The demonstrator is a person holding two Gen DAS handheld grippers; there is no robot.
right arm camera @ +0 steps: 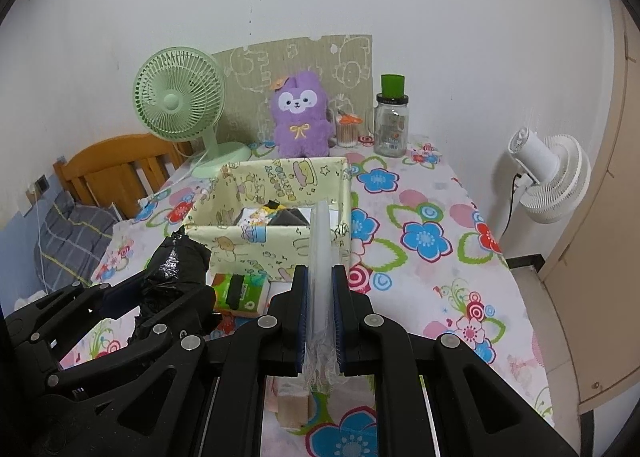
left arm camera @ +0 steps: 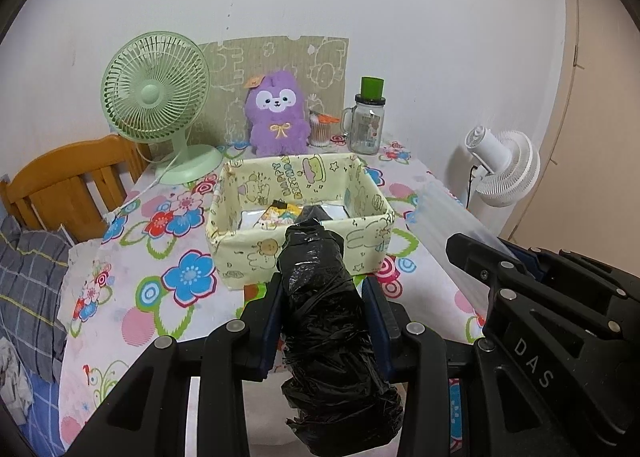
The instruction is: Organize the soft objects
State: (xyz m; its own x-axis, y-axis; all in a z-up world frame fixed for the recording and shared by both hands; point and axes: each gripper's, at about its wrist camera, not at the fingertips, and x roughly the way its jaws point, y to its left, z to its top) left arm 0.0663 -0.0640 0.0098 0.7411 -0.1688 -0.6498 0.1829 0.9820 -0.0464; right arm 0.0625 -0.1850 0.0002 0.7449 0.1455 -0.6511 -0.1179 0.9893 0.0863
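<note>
A crumpled black plastic bag bundle (left arm camera: 328, 321) is pinched between the fingers of the left gripper (left arm camera: 322, 297), held above the flower-patterned desk (left arm camera: 160, 257) just in front of the pale yellow cartoon-printed fabric box (left arm camera: 300, 217). A clear folded plastic sheet (right arm camera: 320, 257) is clamped upright in the right gripper (right arm camera: 320, 297), near the box's front right corner. A green tissue packet (right arm camera: 240, 291) is seen lying just before the box.

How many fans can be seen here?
2. The green fan stands on the table's back left corner; the white fan stands off the table, on the right. Others may be out of view.
</note>
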